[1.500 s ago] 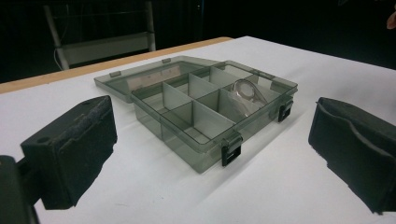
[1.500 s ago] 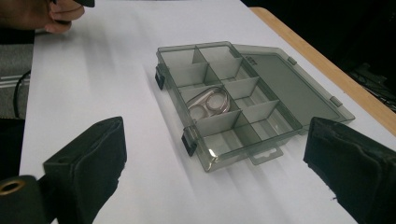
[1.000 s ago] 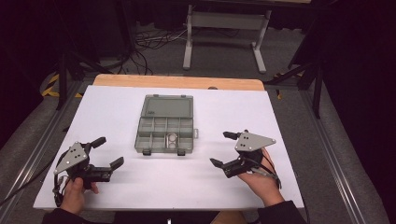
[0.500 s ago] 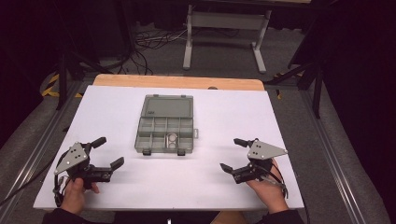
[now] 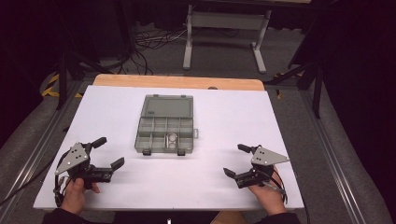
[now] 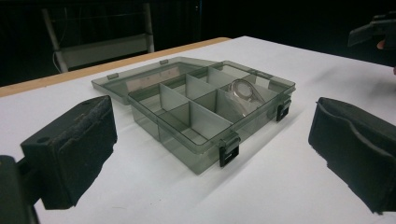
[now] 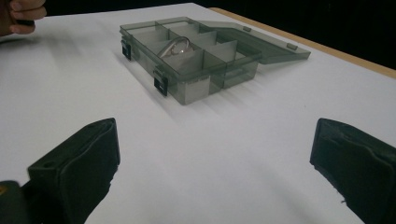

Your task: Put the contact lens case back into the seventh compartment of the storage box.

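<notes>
Nearest the person, the left tongs rest low over the white bench with jaws spread wide and nothing between them, and the right tongs sit the same way on the other side; the right jaws have just been opening further, with only bare bench between them. Both are released and well apart from anything to grip. Past them, near the middle of the bench, lies the smoky plastic box, its lid folded flat back on the far side and its divided tray facing the person. In one of the front compartments a clear ring leans against a divider (the left gripper view shows it tilted, not lying flat). Two dark latches hang off the near wall. The box looks light, thin-walled and stiff, so it would likely skid on the smooth bench if pushed from one side only; steadying a side wall with one pair of tongs while the other works seems wise. The ring looks small, hard and slick, probably prone to slipping out of the pads; its raised upper edge is the likeliest place to pinch it. To shut the box, the far edge of the lid would be the place to lift.
</notes>
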### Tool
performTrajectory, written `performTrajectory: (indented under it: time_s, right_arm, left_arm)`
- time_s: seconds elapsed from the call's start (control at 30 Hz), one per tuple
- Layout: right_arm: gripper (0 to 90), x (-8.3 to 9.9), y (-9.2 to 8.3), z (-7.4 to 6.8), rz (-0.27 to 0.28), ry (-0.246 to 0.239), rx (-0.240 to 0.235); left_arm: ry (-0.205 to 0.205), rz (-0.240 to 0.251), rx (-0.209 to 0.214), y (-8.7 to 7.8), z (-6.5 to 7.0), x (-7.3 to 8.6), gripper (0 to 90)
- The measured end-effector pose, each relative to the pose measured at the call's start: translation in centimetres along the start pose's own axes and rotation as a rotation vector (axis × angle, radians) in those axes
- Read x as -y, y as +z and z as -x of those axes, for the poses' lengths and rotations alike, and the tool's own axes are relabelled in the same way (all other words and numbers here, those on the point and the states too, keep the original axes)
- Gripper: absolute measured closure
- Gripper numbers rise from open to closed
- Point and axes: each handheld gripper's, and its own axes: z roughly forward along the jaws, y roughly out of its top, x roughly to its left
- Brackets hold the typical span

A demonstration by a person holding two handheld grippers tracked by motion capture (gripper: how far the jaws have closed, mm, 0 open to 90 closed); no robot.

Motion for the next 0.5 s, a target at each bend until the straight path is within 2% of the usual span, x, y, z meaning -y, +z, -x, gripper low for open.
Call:
performTrajectory:
  time_s: [0.17,0.33,0.5]
  right_arm:
    - [2.2,1.3,0.7,0.1,-0.020,0.039,0.000]
    - [1.9,1.3,0.9,0.0,-0.020,0.040,0.000]
    - [1.6,1.4,0.8,0.3,-0.010,0.066,0.016]
  left_arm:
    - [-0.002,-0.004,0.006,0.2,0.0,0.1,2.0]
    - [-0.006,-0.004,0.003,0.2,-0.1,0.2,2.0]
    - [-0.035,-0.001,-0.007,0.2,-0.1,0.3,1.8]
